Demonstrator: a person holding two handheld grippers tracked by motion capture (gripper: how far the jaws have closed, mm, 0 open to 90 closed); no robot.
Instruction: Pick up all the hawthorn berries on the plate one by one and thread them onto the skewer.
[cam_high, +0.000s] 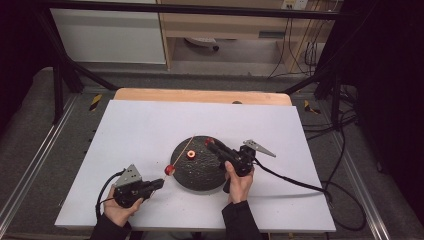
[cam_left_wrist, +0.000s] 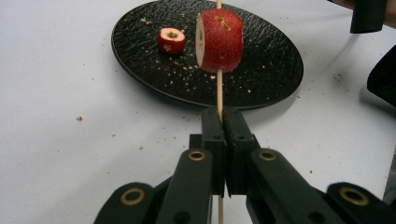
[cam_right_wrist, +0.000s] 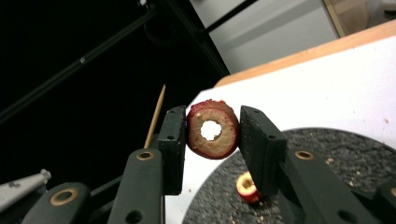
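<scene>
A black round plate (cam_high: 200, 172) (cam_left_wrist: 271, 74) (cam_right_wrist: 336, 154) lies mid-table on a white sheet. My left gripper (cam_high: 159, 184) (cam_left_wrist: 223, 116) is shut on a thin wooden skewer (cam_high: 182, 152) (cam_left_wrist: 219, 88) that slants up over the plate's left side. A red fruit chunk (cam_high: 170, 170) (cam_left_wrist: 219, 39) is threaded on the skewer. My right gripper (cam_high: 211, 144) (cam_right_wrist: 212, 129) hovers over the plate's far side, shut on a red fruit ring (cam_right_wrist: 212, 140) with a cored hole. The skewer tip (cam_right_wrist: 155, 116) rises just left of it. A small red piece (cam_high: 191, 154) (cam_left_wrist: 171, 40) (cam_right_wrist: 247, 186) lies on the plate.
Crumbs are scattered on the plate and on the white sheet (cam_high: 140, 130). A wooden table edge (cam_high: 200, 95) runs along the back. A black cable (cam_high: 300, 182) trails right from the right gripper. Dark frame bars stand at both back corners.
</scene>
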